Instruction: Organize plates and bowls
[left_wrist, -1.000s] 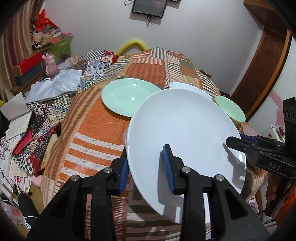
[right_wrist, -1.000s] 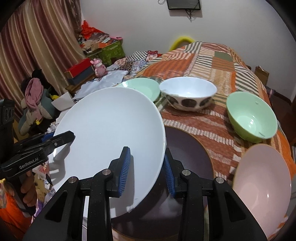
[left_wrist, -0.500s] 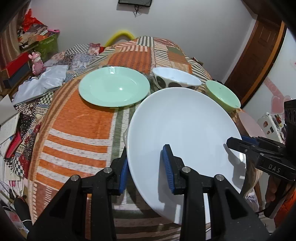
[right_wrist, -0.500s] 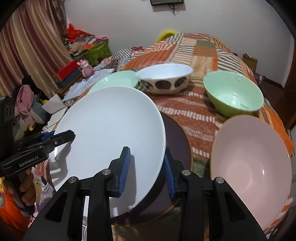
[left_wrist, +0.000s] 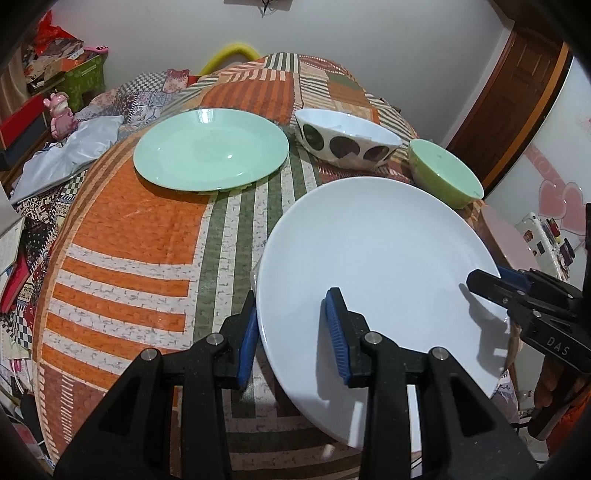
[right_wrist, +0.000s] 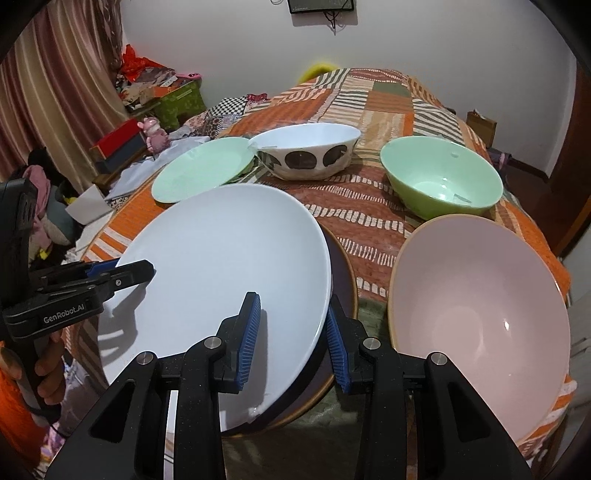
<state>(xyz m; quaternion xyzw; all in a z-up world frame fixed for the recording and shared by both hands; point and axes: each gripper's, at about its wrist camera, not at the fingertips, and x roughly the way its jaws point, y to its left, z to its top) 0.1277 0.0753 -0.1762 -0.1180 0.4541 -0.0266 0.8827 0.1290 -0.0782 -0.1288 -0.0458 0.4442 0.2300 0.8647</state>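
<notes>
- Two grippers are working on one white plate (left_wrist: 376, 266): my left gripper (left_wrist: 291, 332) is straddling its near-left rim, one blue pad above the plate and one below, clenched on it.
- My right gripper (right_wrist: 293, 332) is pinching the opposite rim the same way, so the plate is hanging tilted between the two of them.
- Under the plate's right edge, a dark plate (right_wrist: 343, 280) with a tan rim is lying on the patchwork surface (left_wrist: 129, 236).
- Just right of that, a pink bowl (right_wrist: 476, 310) is sitting near me, upright.
- Farther back on the right, a green bowl (right_wrist: 439, 177) is standing apart from the others.
- Toward the middle far side, a white bowl with dark spots (right_wrist: 306, 151) is sitting just beside a mint green plate (left_wrist: 210, 147), which is lying flat on the far left.
- Beyond the left edge of the surface, a small pink toy (left_wrist: 59, 114) is standing among the clutter.
</notes>
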